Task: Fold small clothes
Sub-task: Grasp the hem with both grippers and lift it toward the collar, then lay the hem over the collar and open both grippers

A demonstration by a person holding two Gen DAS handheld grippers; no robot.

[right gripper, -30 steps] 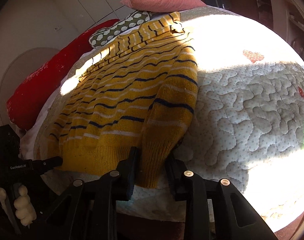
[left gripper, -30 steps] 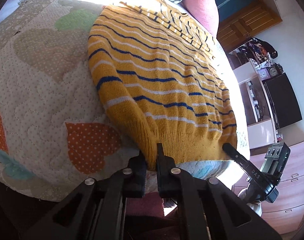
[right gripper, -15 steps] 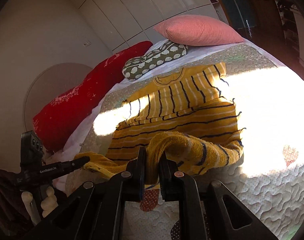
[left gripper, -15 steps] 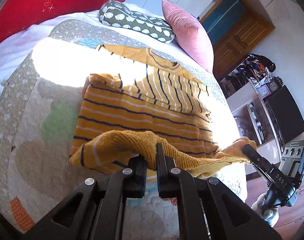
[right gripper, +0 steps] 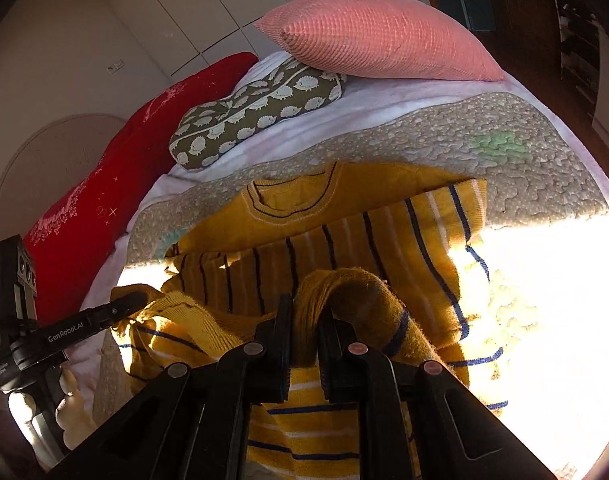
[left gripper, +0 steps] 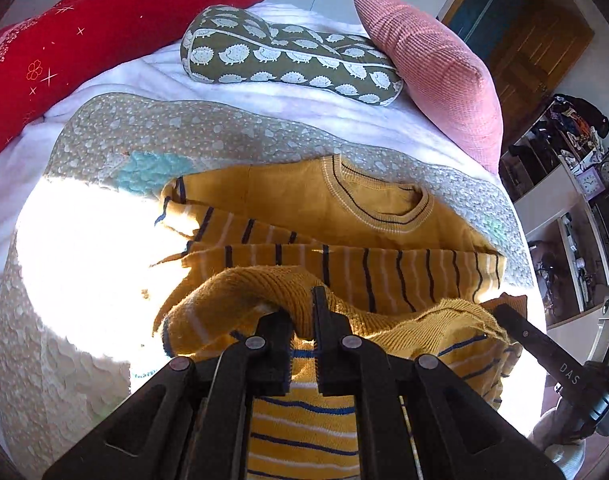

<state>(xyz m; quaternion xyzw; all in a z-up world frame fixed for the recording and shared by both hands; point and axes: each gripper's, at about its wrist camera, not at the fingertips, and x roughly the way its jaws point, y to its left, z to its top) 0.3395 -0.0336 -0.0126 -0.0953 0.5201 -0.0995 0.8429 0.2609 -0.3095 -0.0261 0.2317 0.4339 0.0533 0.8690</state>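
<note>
A yellow sweater (left gripper: 304,204) with blue and white stripes lies on the quilted bedspread (left gripper: 64,320), neck toward the pillows. My left gripper (left gripper: 302,320) is shut on the left corner of its ribbed hem (left gripper: 240,292), lifted above the bed. My right gripper (right gripper: 304,320) is shut on the right hem corner (right gripper: 344,288), raised level with it. The hem hangs between them over the sweater's striped body (right gripper: 344,240). The right gripper also shows in the left wrist view (left gripper: 544,344), the left gripper in the right wrist view (right gripper: 84,320).
A red bolster (left gripper: 64,40), a green hedgehog-print cushion (left gripper: 288,60) and a pink pillow (left gripper: 432,68) lie at the head of the bed. Shelves and a wooden door (left gripper: 536,40) stand to the right. Bright sun falls on the quilt (right gripper: 552,300).
Both grippers have risen and carried the sweater's hem forward toward the neckline. The lower half now drapes from the grippers over the upper half. The right gripper closed on the hem.
</note>
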